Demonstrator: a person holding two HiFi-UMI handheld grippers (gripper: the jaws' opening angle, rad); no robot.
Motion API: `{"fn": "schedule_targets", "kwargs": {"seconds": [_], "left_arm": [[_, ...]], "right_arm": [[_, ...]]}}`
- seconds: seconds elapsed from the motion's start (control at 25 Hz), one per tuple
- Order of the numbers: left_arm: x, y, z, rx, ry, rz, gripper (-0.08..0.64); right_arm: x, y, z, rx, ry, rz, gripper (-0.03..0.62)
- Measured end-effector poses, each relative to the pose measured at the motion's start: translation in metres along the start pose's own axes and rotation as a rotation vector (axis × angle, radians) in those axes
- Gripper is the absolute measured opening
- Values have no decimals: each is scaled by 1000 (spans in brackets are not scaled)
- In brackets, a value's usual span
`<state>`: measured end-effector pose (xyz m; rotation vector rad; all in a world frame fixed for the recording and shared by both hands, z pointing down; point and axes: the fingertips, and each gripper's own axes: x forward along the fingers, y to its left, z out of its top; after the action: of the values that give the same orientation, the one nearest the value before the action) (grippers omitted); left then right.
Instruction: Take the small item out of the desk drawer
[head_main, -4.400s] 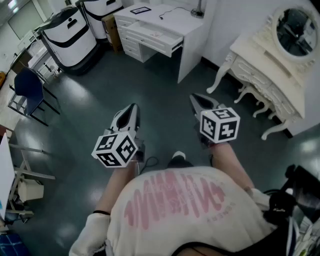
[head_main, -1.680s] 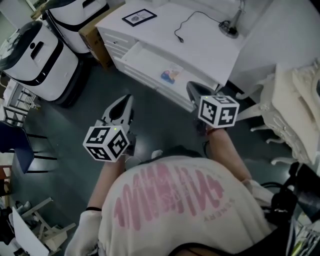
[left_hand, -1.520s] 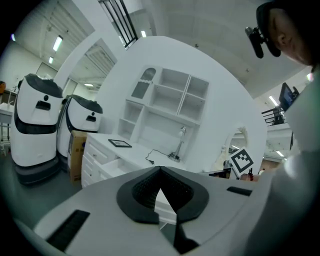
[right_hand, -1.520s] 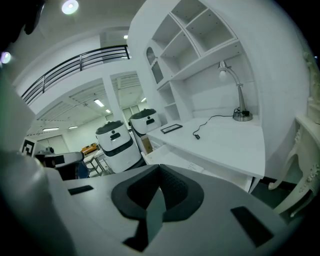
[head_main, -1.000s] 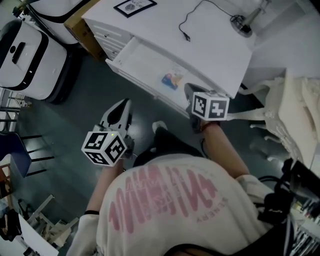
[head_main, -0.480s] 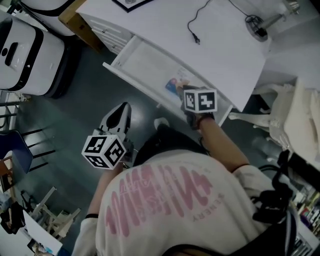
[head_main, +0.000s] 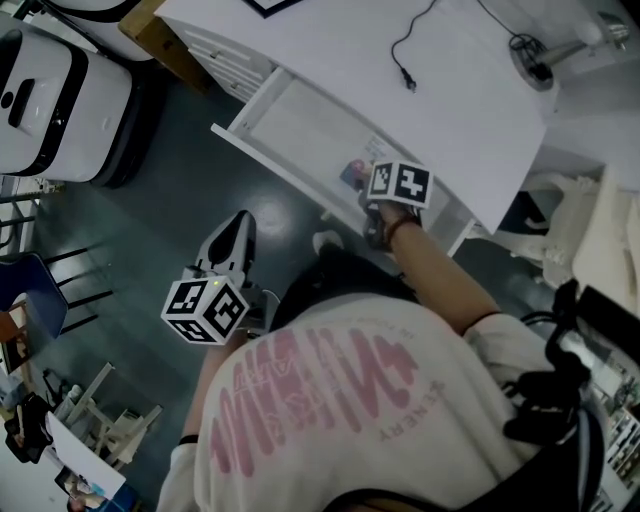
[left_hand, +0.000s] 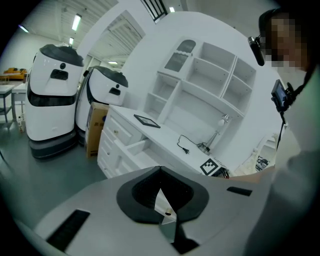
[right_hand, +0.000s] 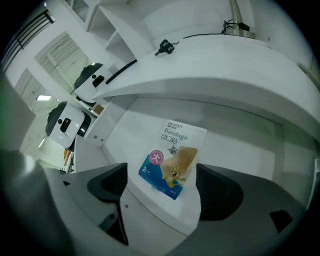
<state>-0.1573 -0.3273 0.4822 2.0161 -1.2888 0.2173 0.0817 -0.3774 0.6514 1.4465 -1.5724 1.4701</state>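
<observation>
The small item is a flat bandage packet (right_hand: 172, 161), blue and white with a cartoon print, lying on the floor of the open white desk drawer (head_main: 290, 115). In the head view the packet (head_main: 354, 172) shows just left of my right gripper's marker cube (head_main: 398, 183). My right gripper (right_hand: 162, 189) reaches over the drawer's front wall. Its jaws are opening wide on either side of the packet, and the pads do not touch it. My left gripper (head_main: 228, 245) hangs low over the floor, away from the desk, shut with nothing in it (left_hand: 160, 172).
The white desk top (head_main: 450, 110) carries a black cable (head_main: 405, 60) and a lamp base (head_main: 535, 60). Two white robots (head_main: 40, 90) and a cardboard box (head_main: 160, 35) stand to the left. A blue chair (head_main: 30, 290) is at far left and a cream dresser (head_main: 610, 230) at right.
The person has walked up to the desk. My right gripper moved forward over the drawer to the packet and its jaws went from shut to wide apart. The left gripper stayed low.
</observation>
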Motion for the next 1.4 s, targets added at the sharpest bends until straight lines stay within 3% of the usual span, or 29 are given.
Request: {"fn": "schedule_targets", "kwargs": {"seconds": [0.28, 0.56, 0.96, 1.4], "left_arm": [[-4, 10, 8, -8, -13, 33, 28], [-4, 18, 11, -16, -17, 51, 28], [2, 15, 12, -28, -31, 34, 28], [1, 9, 12, -32, -48, 18, 28]], "right_arm": [[23, -2, -5, 199, 70, -48, 449], [41, -6, -4, 300, 124, -109, 451], [43, -13, -9, 312, 190, -242, 448], [39, -13, -11, 299, 205, -238, 431]]}}
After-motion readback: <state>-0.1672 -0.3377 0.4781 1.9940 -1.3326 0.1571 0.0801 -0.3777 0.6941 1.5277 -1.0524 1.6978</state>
